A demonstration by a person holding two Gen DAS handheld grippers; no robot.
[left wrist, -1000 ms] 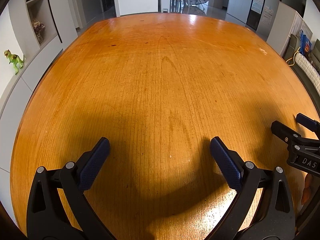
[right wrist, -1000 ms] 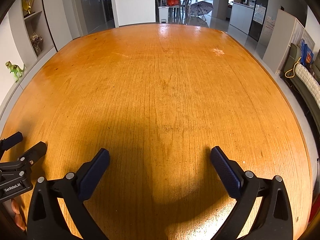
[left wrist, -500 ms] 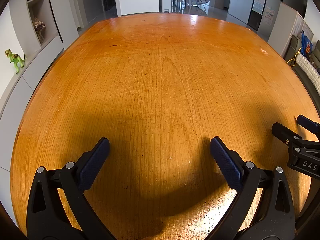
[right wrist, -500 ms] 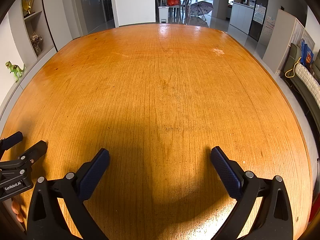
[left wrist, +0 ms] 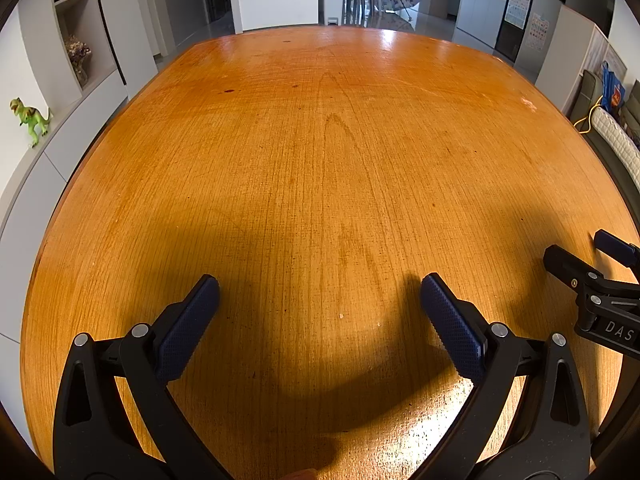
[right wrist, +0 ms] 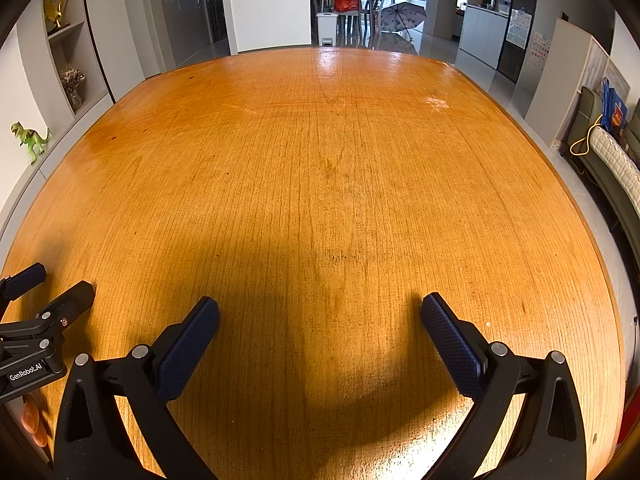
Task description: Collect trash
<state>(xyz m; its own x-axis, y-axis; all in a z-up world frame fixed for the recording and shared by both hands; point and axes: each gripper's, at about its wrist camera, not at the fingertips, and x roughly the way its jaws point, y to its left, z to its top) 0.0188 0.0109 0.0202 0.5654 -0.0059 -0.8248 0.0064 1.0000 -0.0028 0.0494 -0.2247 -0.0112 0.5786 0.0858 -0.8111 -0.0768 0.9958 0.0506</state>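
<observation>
While both of my grippers hang low over the wooden table (left wrist: pixel 320 168), nothing sits between their fingers. In the left wrist view, my left gripper (left wrist: pixel 320 296) fills the bottom of the frame, its dark blue padded fingers (left wrist: pixel 188 328) spread wide apart over bare wood. My right gripper (left wrist: pixel 592 264) pokes in at the right edge of that frame, also spread and holding nothing. The right wrist view mirrors this: two spread fingers at the bottom, the other gripper at the lower left edge. I can find no trash on the table in either view; its orange surface shows only grain, small marks and the grippers' shadows. A green toy dinosaur (left wrist: pixel 30 120) stands on a ledge at the left edge. An open umbrella (right wrist: pixel 402 14) lies on the floor at the top of the frame.
</observation>
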